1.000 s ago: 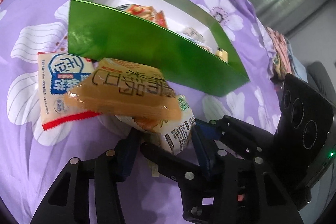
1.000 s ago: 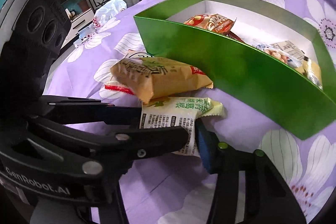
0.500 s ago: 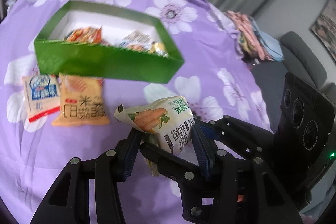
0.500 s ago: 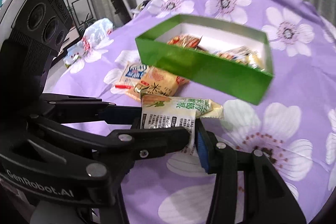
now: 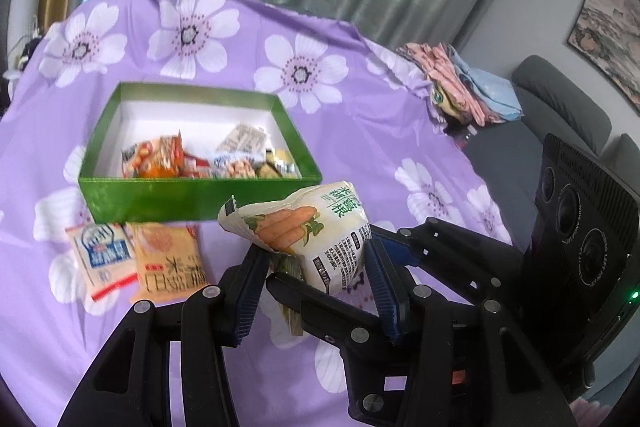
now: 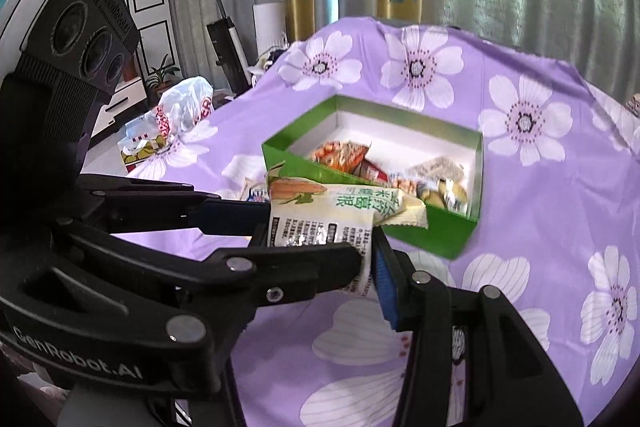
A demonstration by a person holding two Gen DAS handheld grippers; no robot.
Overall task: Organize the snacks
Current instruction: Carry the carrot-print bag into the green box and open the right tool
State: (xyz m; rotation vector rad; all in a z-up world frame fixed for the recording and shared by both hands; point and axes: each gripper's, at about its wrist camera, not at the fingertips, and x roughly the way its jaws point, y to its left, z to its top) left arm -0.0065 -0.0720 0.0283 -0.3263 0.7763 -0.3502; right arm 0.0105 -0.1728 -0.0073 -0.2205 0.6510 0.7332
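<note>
A white snack packet with a carrot picture (image 5: 316,239) hangs above the purple flowered cloth. My left gripper (image 5: 316,275) is shut on it from both sides. My right gripper (image 6: 366,267), crossing in from the right, is shut on the same packet (image 6: 332,219) at its lower corner. Beyond it stands the open green box (image 5: 192,203), also in the right wrist view (image 6: 420,239), holding several snack packets (image 5: 200,163). A blue-and-white packet (image 5: 106,255) and an orange packet (image 5: 168,259) lie flat on the cloth in front of the box.
A pile of folded clothes (image 5: 460,87) sits at the cloth's far right edge, with a grey sofa (image 5: 560,107) behind. A plastic bag (image 6: 180,107) and a tissue box (image 6: 140,151) lie off the left edge. Curtains hang behind.
Both grippers have risen with the carrot packet, lifting it off the cloth and away from the box. The orange packet that lay across it now rests flat beside the blue-and-white one.
</note>
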